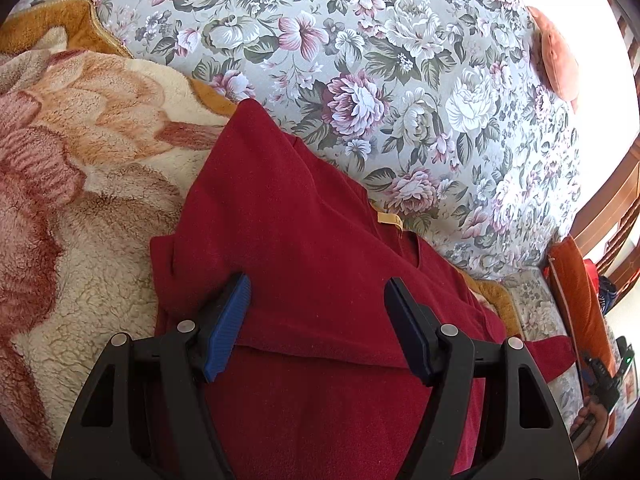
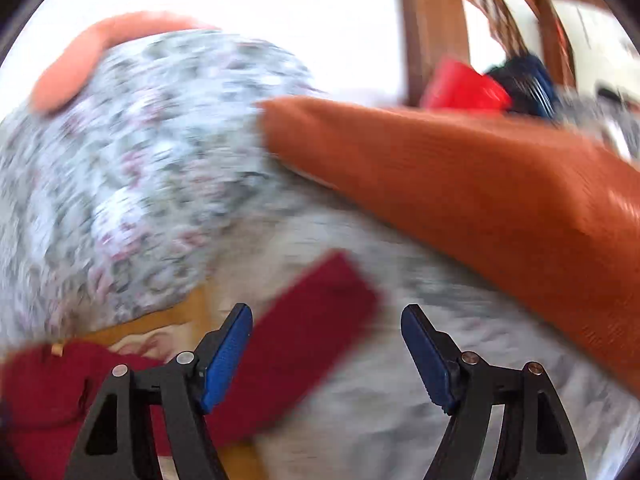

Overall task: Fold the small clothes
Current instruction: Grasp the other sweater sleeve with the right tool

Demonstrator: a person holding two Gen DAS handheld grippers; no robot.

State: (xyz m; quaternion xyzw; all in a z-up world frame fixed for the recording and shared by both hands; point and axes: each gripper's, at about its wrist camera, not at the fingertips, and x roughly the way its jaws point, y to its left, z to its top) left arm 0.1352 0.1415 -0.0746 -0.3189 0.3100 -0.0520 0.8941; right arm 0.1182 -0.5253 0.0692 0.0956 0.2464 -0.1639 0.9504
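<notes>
A dark red shirt (image 1: 304, 248) lies spread on a fleece blanket, one side folded over the body. My left gripper (image 1: 318, 292) is open just above the shirt's folded layer, holding nothing. My right gripper (image 2: 326, 324) is open and empty; its view is blurred by motion. One red sleeve (image 2: 308, 320) of the shirt (image 2: 60, 392) stretches out under and beyond its left finger. The other gripper shows small at the right edge of the left wrist view (image 1: 600, 376).
A cream and pink fleece blanket (image 1: 80, 168) lies at left. A floral sheet (image 1: 400, 80) covers the bed beyond. An orange cushion (image 2: 480, 184) lies at right, a pink pillow (image 1: 558, 56) farther back. Wooden furniture (image 2: 436, 24) stands behind.
</notes>
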